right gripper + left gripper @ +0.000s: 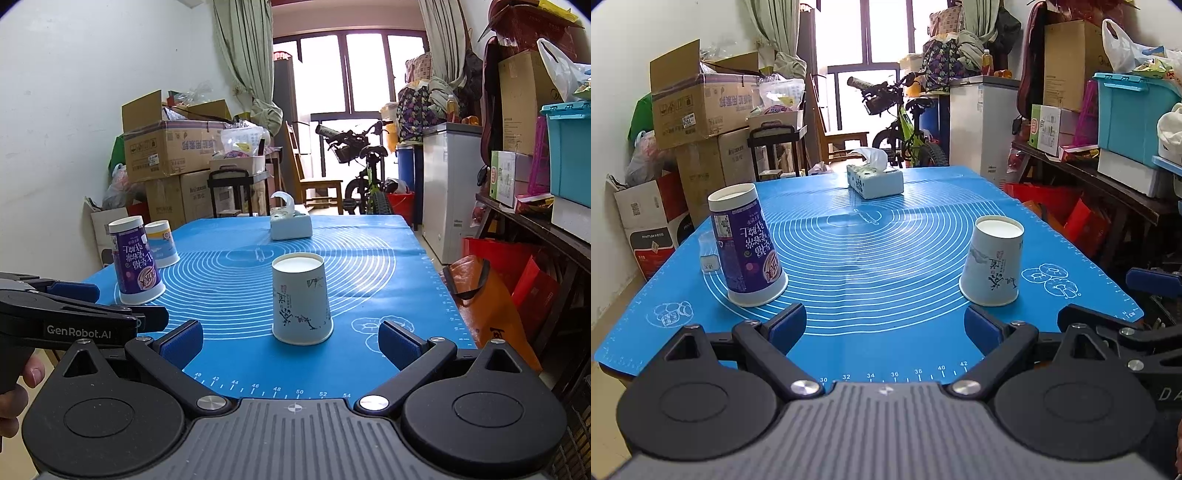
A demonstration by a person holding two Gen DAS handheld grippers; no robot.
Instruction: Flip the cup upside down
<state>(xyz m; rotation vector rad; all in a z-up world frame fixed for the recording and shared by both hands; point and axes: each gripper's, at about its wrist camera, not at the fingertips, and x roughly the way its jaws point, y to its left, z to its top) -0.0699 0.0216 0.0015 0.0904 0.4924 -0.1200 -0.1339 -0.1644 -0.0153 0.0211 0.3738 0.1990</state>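
A purple printed cup (746, 243) stands upside down on the blue mat (871, 258), left of centre; it also shows in the right wrist view (135, 258). A white paper cup with ink drawings (991, 262) stands upside down to the right, also in the right wrist view (301, 299). A third cup with a yellow and blue band (162, 249) stands upside down behind the purple one. My left gripper (885, 326) is open and empty, short of both cups. My right gripper (291, 343) is open and empty, just in front of the white cup.
A tissue box (874, 179) sits at the mat's far end. A small clear item (708, 254) stands left of the purple cup. Cardboard boxes (701, 107) stack at the left, a bicycle (908, 129) behind, shelves and a blue bin (1130, 118) at the right.
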